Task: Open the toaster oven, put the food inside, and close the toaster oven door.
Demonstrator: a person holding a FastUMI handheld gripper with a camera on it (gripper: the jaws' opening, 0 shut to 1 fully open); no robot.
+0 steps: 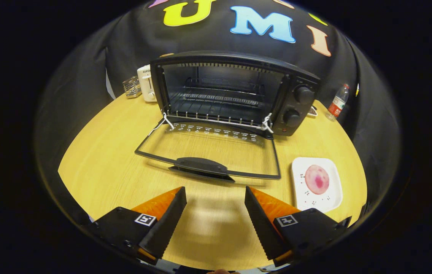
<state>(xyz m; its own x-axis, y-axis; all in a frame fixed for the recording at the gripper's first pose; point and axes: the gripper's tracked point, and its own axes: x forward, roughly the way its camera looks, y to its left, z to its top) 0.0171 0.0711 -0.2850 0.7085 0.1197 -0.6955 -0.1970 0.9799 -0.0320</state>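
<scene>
Food (317, 179) on plate (332, 167) right of spread, empty gripper (216, 199) jaws

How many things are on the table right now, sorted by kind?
Toaster oven, door down: 1
White toaster: 1
Wire rack: 1
Water bottle: 1
White plate: 1
Pink food on plate: 1
Total: 6
Gripper open, empty.
</scene>
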